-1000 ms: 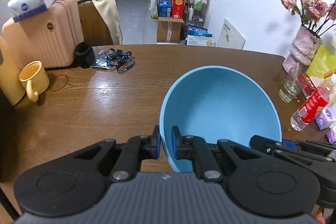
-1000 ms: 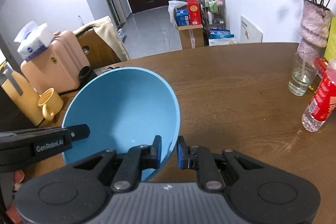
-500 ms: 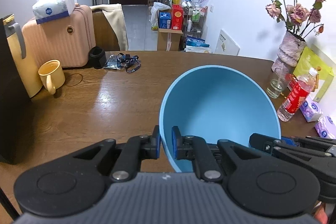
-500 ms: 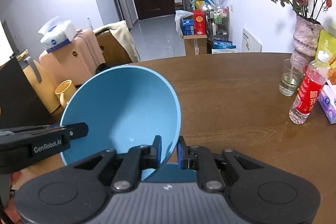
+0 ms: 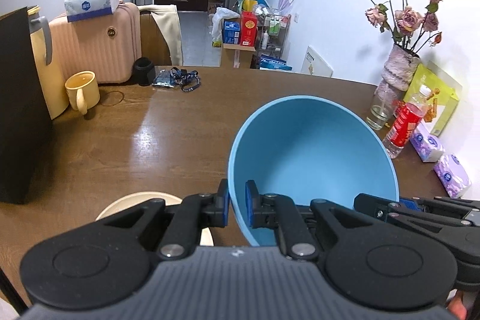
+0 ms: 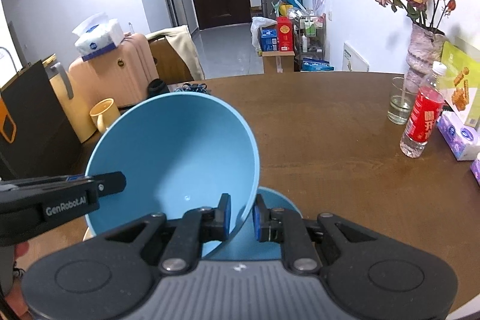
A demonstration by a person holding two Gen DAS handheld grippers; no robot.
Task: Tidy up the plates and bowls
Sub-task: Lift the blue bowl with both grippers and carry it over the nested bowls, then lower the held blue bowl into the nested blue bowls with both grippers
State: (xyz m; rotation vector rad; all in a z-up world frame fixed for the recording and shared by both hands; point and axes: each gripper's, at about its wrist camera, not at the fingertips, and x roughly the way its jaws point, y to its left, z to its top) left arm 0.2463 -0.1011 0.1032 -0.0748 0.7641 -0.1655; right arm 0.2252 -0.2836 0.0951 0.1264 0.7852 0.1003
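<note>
A large light-blue bowl [image 5: 312,152] is held in the air above the wooden table [image 5: 150,140], tilted toward me. My left gripper [image 5: 237,207] is shut on its left rim. My right gripper [image 6: 241,213] is shut on its right rim [image 6: 180,158]; its body shows at the lower right of the left wrist view [image 5: 420,212]. A cream plate [image 5: 129,203] lies on the table below the left gripper. A second blue dish [image 6: 270,227] lies on the table below the right gripper, mostly hidden.
At the left stand a yellow mug [image 5: 82,90], a yellow thermos [image 5: 45,62], a black box [image 5: 18,110] and a pink suitcase [image 5: 96,47]. At the right stand a vase of roses [image 6: 423,50], a glass [image 6: 400,104], a red-labelled bottle [image 6: 423,116] and tissue packs [image 6: 459,137].
Both grippers have risen with the bowl, so more of the table shows. The cream plate and the second blue dish have come into view below.
</note>
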